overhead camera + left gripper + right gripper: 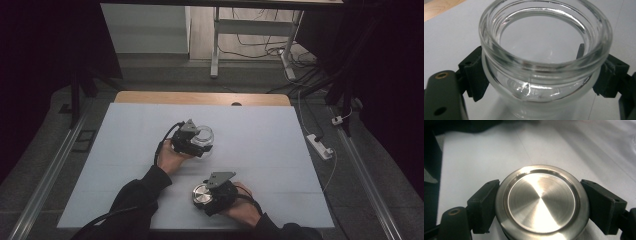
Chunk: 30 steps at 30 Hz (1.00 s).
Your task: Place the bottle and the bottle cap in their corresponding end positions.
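Left gripper point(544, 75): fingers clamped on the jar point(545, 50) below its rim, mouth open.
Right gripper point(541, 205): fingers pinch the lid point(542, 202) by its edge, low over the table point(280, 140).
Tip: hold the lid level, centre it, then lower.

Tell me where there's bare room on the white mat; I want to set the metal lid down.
Bare mat lies right of the glass jar, toward the right edge of the white mat, along the far edge, and down the left side. It is crowded mid-front, where the left gripper holds the jar and the right gripper holds the metal lid.
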Each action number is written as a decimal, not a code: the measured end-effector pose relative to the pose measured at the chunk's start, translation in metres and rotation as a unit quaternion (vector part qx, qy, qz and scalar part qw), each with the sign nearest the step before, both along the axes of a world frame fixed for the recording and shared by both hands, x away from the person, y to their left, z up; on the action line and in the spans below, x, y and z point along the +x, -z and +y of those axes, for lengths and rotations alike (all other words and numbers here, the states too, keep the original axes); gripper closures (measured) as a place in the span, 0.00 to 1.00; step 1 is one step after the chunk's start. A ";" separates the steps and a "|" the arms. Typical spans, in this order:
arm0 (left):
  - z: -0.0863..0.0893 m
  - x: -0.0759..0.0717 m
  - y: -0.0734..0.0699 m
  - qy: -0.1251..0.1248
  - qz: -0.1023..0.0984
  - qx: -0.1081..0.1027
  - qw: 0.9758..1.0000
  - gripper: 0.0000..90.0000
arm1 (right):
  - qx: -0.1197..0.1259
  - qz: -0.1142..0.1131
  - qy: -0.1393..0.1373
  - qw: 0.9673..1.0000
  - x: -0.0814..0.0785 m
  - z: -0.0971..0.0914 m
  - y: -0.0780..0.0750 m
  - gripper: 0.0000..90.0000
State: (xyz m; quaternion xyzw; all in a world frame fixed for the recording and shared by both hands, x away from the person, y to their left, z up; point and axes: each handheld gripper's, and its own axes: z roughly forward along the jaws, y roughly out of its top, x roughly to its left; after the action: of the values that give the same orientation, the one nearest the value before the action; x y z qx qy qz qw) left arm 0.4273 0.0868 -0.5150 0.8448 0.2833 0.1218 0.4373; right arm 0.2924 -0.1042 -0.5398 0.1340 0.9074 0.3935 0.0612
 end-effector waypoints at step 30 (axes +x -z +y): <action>0.006 -0.004 -0.005 0.014 0.014 0.000 1.000 0.07 | 0.015 0.011 0.022 1.000 -0.002 -0.003 -0.010 0.08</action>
State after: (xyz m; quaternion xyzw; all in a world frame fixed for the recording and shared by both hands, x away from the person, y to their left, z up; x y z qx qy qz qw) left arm 0.4236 0.0924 -0.5099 0.8502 0.2772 0.1039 0.4354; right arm 0.2902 -0.1076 -0.5301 0.1591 0.8988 0.4044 0.0582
